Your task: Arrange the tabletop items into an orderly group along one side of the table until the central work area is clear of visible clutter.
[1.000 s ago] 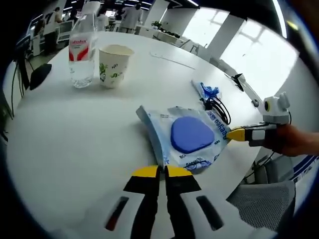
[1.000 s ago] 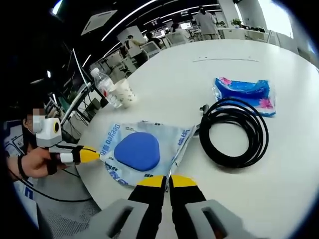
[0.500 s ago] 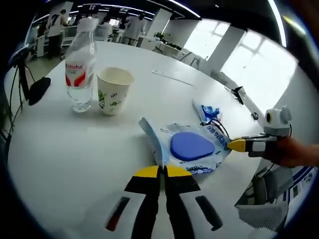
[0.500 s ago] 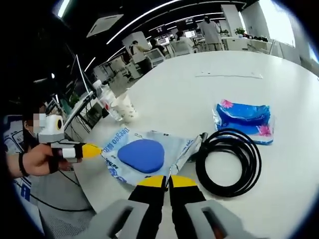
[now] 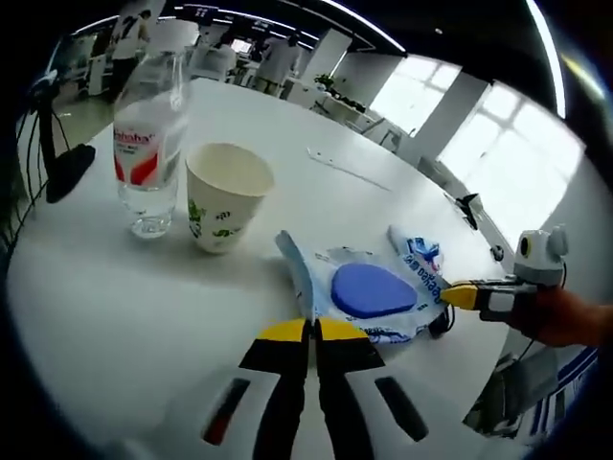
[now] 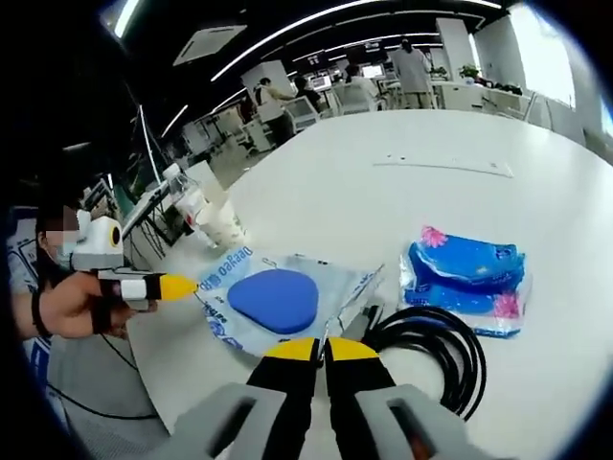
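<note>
Pinching opposite edges of the clear pouch (image 5: 369, 297), we keep both grippers clamped tight: left gripper (image 5: 311, 331) on one side, right gripper (image 6: 321, 347) on the other. Inside the pouch sits a blue pad (image 6: 274, 299). Past it on the table (image 5: 124, 287) stand a paper cup (image 5: 226, 195) and a bottle (image 5: 146, 144); a black cable (image 6: 431, 350) and a blue pack (image 6: 466, 278) lie near.

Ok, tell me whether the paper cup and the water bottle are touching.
Apart. The left gripper view shows a strip of white table between the paper cup and the water bottle.
</note>
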